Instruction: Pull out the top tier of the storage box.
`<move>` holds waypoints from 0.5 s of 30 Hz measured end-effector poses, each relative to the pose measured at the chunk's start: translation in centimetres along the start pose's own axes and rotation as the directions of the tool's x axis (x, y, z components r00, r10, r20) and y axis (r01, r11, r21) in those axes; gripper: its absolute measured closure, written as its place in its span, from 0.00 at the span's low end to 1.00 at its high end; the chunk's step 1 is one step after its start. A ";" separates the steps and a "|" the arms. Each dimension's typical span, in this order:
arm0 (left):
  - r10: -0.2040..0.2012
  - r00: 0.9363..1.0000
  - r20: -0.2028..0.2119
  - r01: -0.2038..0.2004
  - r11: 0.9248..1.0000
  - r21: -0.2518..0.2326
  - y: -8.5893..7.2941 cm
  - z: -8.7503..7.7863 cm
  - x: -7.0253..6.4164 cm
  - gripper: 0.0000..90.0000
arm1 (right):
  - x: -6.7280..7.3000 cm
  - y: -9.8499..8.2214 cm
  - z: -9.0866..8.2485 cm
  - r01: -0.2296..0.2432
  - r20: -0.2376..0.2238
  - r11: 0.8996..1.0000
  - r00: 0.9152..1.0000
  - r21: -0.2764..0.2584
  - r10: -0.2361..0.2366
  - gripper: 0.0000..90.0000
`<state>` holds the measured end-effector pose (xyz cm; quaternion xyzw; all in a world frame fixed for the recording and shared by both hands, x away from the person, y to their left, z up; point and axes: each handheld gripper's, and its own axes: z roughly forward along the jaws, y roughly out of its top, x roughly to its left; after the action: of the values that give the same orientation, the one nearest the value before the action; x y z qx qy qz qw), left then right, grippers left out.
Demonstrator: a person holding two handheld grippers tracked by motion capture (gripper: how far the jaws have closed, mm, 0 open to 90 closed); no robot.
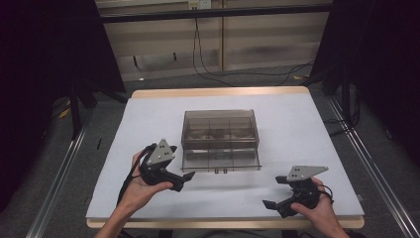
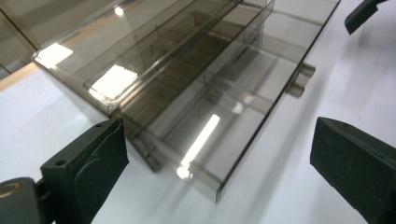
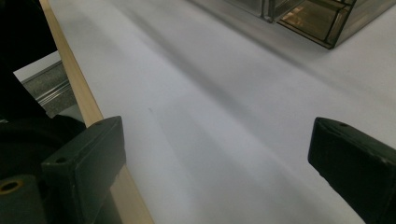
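A smoky clear plastic organizer box [image 1: 219,130] with divided compartments sits in the middle of the white table [image 1: 297,124]. Its lower drawer [image 1: 220,159] is pulled out toward me, with a small handle [image 1: 220,171] on its front. My left gripper [image 1: 185,179] is held just left of the drawer's near-left corner and points at it. In the left gripper view my left gripper [image 2: 219,144] stands open, with the drawer [image 2: 224,107] ahead and its corner in the gap, touching neither jaw. My right gripper [image 1: 273,192] rests open at the near right, over bare table [image 3: 215,149].
The table's wooden front edge [image 3: 79,93] runs close beside my right gripper. The organizer's corner [image 3: 322,18] lies far ahead of it. The other gripper's jaw tip [image 2: 364,11] shows beyond the drawer. Cables [image 1: 208,64] trail on the floor behind the table.
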<state>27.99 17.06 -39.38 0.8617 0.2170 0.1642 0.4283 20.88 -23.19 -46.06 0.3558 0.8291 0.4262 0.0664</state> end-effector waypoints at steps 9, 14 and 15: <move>0.008 0.998 -0.063 -0.008 1.000 -0.006 -2.2 -1.8 -1.3 0.06 | 0.0 0.0 0.0 0.001 0.002 1.000 1.000 0.000 -0.001 0.05; -0.065 0.997 -0.050 0.062 0.996 -0.062 -3.6 -3.0 -1.9 0.05 | -0.1 0.0 -0.1 -0.002 0.003 1.000 1.000 -0.004 0.002 0.05; -0.073 0.996 -0.050 0.070 0.995 -0.067 -3.9 -3.2 -2.1 0.06 | -0.1 0.0 -0.1 -0.003 0.006 1.000 1.000 -0.005 0.003 0.05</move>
<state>23.81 20.23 -40.90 0.8343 0.2533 0.1782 0.4560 20.90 -23.28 -46.06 0.3581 0.8271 0.4276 0.0690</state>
